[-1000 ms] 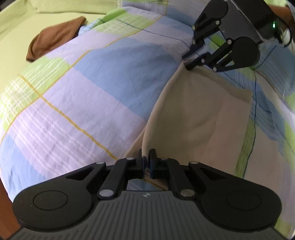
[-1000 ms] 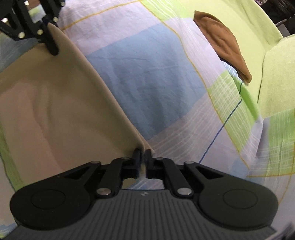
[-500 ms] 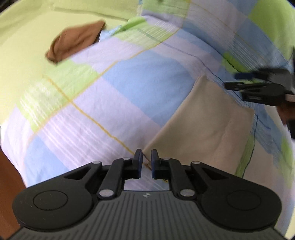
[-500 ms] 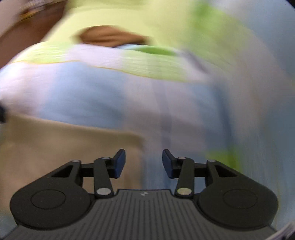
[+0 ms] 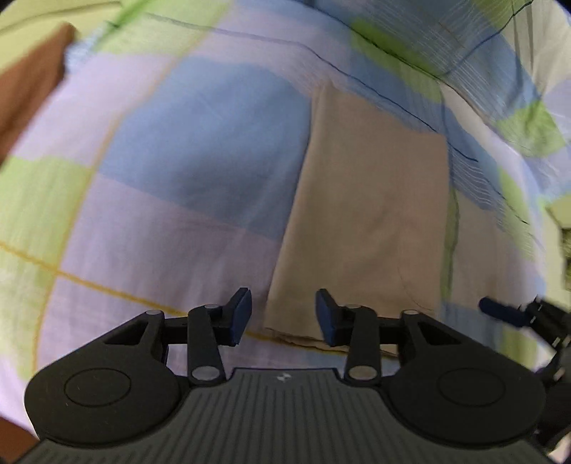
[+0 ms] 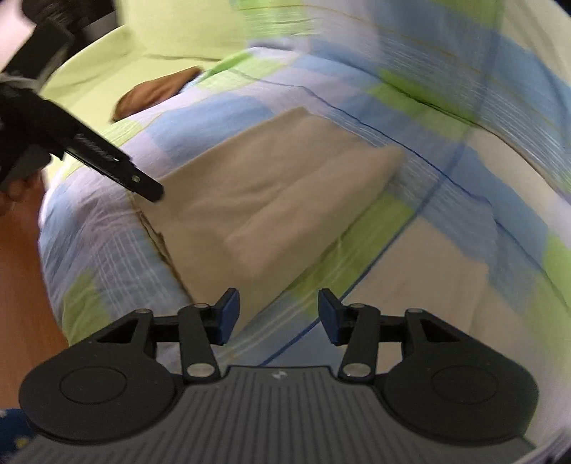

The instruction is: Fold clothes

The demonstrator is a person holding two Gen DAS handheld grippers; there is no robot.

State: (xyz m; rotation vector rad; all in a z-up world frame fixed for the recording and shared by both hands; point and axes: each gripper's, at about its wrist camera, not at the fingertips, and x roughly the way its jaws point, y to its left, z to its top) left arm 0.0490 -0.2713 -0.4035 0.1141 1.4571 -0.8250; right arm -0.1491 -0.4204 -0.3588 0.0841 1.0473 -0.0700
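A beige cloth [image 5: 367, 200] lies folded flat on the plaid quilt [image 5: 192, 150]. My left gripper [image 5: 283, 316] hovers over the cloth's near left corner; its jaws are opening and the pads press on nothing. In the right wrist view the same beige cloth [image 6: 271, 185] lies ahead. My right gripper [image 6: 278, 316] hangs over the quilt [image 6: 446, 150] just off the cloth's near edge, jaws opening with nothing between them. The right gripper's fingers [image 5: 503, 314] show at the left wrist view's right edge. The left gripper's fingers [image 6: 142, 185] reach the cloth's far left edge in the right wrist view.
A crumpled brown garment [image 6: 157, 91] lies at the far side, also in the left wrist view's corner [image 5: 25, 82]. Lime-green bedding [image 6: 185, 32] lies behind it. The bed's edge drops to a wooden floor [image 6: 18, 278] on the left.
Both grippers were shut on the beige cloth's corners and have let go and opened. Both have swung to new places around the cloth, which now lies flat.
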